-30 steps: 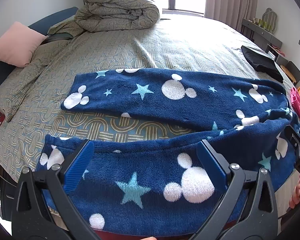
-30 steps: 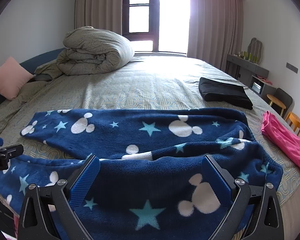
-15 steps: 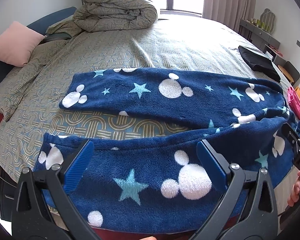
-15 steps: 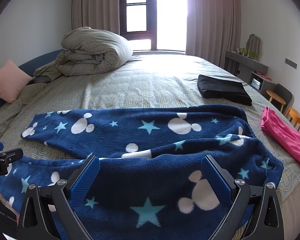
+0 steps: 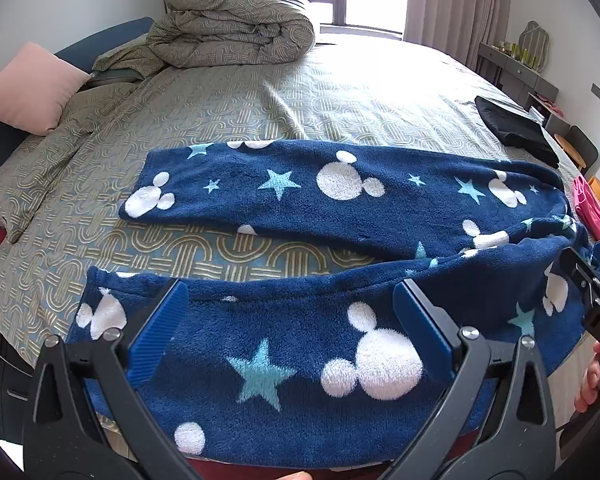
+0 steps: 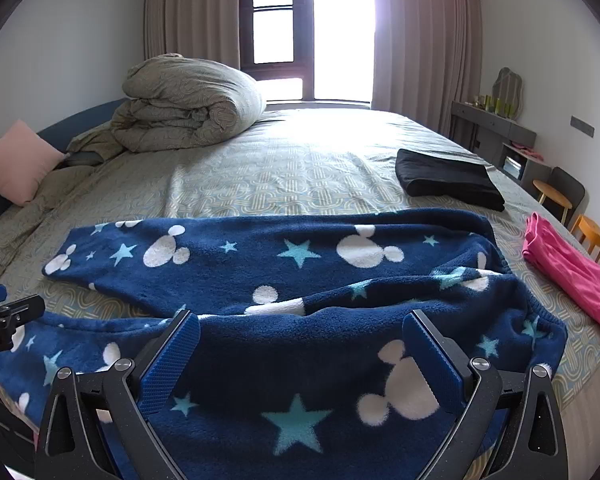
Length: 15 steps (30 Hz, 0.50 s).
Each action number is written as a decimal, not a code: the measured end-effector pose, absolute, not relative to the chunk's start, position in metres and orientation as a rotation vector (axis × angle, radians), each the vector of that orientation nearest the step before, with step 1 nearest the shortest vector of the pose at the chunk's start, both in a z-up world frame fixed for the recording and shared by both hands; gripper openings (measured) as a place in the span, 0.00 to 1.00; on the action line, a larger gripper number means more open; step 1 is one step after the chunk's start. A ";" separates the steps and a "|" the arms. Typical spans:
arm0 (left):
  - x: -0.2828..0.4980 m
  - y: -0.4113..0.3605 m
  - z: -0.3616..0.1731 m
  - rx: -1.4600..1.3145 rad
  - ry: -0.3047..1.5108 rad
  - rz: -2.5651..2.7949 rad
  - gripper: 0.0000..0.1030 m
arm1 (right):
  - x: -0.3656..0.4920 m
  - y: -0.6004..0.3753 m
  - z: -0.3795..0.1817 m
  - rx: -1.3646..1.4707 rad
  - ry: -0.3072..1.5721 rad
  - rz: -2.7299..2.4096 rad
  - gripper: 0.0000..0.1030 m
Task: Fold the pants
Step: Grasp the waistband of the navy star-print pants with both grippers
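We held the left gripper [image 5: 292,308] with its blue-padded jaws spread wide and nothing between them, poised over the near leg of the navy fleece pants [image 5: 340,264]. Directly ahead of it lay a white mouse-head print and a light blue star on that leg. Beyond the leg, a strip of the patterned bedspread [image 5: 220,92] showed, then the far leg, stretched flat across the bed. To this gripper's right, part of the other tool came into view, bearing the letters "DAS".

Our right gripper [image 6: 300,328] was likewise wide open and empty, set over the near leg close to the waist end, where both legs joined to its right. At its left edge the other tool carried a label too cut off to read reliably.

Farther right of the right gripper lay a pink garment [image 6: 568,272], near the waistband but apart from it. Ahead and to the right sat a folded black garment [image 6: 448,176]. Far ahead and to the left, a rolled duvet [image 6: 188,108] was heaped near a pink pillow [image 6: 16,160].
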State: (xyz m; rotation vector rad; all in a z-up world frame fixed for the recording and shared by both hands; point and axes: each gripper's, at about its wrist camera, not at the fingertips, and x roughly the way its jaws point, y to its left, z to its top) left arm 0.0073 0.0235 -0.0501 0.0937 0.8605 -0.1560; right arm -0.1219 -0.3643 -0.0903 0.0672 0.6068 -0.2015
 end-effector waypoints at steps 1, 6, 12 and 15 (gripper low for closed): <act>0.007 0.023 -0.050 0.095 0.859 -0.155 0.99 | -0.122 -0.364 -0.090 0.067 0.607 -0.202 1.00; 0.005 0.022 -0.049 0.104 0.841 -0.150 0.99 | -0.123 -0.364 -0.090 0.066 0.611 -0.201 1.00; 0.002 0.023 -0.047 0.111 0.822 -0.144 0.99 | -0.124 -0.365 -0.090 0.062 0.602 -0.206 1.00; 0.002 0.023 -0.049 0.109 0.829 -0.144 0.99 | -0.124 -0.364 -0.090 0.061 0.600 -0.206 1.00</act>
